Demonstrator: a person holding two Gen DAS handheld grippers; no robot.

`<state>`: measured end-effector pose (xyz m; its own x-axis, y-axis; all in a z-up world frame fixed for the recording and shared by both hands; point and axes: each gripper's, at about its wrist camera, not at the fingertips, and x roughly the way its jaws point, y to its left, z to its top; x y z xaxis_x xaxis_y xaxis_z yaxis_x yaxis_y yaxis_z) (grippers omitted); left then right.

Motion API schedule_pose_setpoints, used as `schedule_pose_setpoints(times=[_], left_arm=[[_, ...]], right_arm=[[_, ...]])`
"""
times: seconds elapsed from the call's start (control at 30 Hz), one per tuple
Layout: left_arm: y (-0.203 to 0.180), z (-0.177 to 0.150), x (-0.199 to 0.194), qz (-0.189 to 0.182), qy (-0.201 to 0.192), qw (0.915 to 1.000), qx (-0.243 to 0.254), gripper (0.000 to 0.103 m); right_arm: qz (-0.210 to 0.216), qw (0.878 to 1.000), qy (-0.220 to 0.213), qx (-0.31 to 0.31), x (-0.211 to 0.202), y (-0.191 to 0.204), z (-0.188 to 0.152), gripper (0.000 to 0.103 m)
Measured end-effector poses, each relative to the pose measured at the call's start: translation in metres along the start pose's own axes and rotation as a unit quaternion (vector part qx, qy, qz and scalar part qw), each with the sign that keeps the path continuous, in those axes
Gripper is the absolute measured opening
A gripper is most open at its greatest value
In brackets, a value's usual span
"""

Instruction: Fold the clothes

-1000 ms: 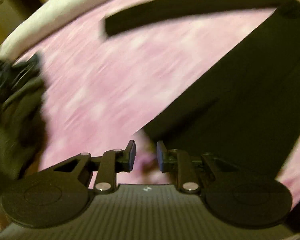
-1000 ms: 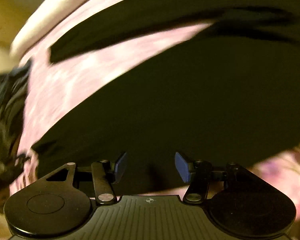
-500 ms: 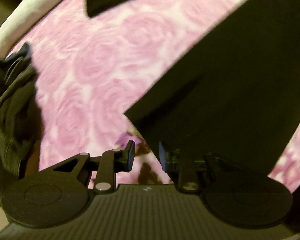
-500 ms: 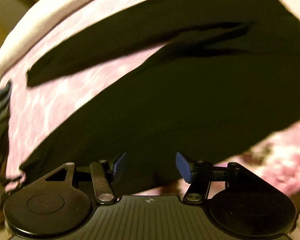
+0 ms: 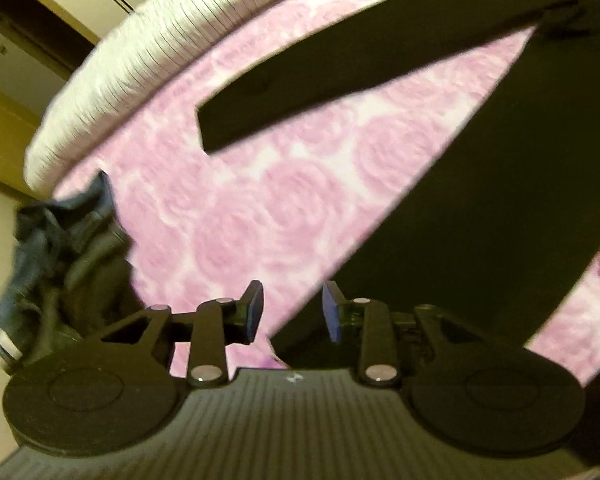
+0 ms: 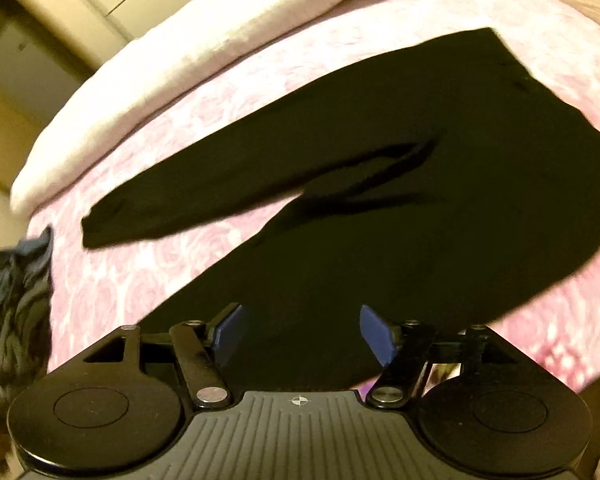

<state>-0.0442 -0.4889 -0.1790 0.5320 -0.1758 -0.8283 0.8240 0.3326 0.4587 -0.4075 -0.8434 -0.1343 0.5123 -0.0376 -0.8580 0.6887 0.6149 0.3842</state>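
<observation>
Early stage: black long-sleeved cloth garment (image 6: 380, 216) lies spread, unfolded, on pink rose-patterned bedspread (image 5: 260, 184), left gripper (image 5: 292, 316) and right gripper (image 6: 300, 336) jaws both opening, gripping nothing; dark crumpled clothes pile (image 5: 56, 264) untouched.

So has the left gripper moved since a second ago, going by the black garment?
Yes. The left gripper has pulled up and back from the black garment; more pink rose-patterned bedspread shows now.

garment (image 6: 380, 216) flat on bedspread (image 6: 148, 280) | clothes heap (image 6: 16, 304) at bedspread's left edge
</observation>
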Motion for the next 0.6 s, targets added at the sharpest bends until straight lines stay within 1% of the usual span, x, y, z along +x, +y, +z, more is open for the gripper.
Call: schedule_pose_setpoints(times=[0.07, 0.1, 0.13, 0.2, 0.27, 0.33, 0.4, 0.5, 0.6], left_arm=[[0.001, 0.014, 0.01, 0.004, -0.01, 0.9998, 0.018, 0.032], [-0.001, 0.022, 0.02, 0.003, -0.015, 0.9993, 0.033, 0.032], [-0.004, 0.03, 0.032, 0.001, -0.025, 0.9982, 0.055, 0.032], [-0.012, 0.046, 0.06, -0.003, -0.048, 0.9933, 0.105, 0.033], [-0.02, 0.062, 0.089, -0.007, -0.072, 0.9853, 0.155, 0.034], [-0.022, 0.073, 0.128, -0.004, -0.088, 0.9756, 0.201, 0.034], [-0.017, 0.08, 0.169, 0.011, -0.097, 0.9636, 0.249, 0.034], [0.002, 0.088, 0.222, 0.026, -0.099, 0.9498, 0.296, 0.034], [0.016, 0.095, 0.254, 0.022, -0.108, 0.9369, 0.332, 0.034]], right_arm=[[0.008, 0.999, 0.008, -0.04, 0.012, 0.002, 0.008, 0.068], [-0.001, 0.998, 0.011, -0.055, 0.017, 0.004, 0.011, 0.068], [-0.015, 0.998, 0.014, -0.061, 0.019, 0.007, 0.014, 0.068], [-0.016, 0.998, 0.018, -0.058, 0.024, 0.011, 0.017, 0.069], [-0.021, 0.998, 0.021, -0.06, 0.031, 0.019, 0.018, 0.069], [-0.046, 0.996, 0.025, -0.068, 0.042, 0.031, 0.017, 0.069], [-0.07, 0.995, 0.028, -0.069, 0.051, 0.043, 0.014, 0.069], [-0.076, 0.995, 0.05, -0.044, 0.074, 0.057, 0.004, 0.069], [-0.093, 0.992, 0.08, -0.037, 0.097, 0.07, -0.004, 0.069]])
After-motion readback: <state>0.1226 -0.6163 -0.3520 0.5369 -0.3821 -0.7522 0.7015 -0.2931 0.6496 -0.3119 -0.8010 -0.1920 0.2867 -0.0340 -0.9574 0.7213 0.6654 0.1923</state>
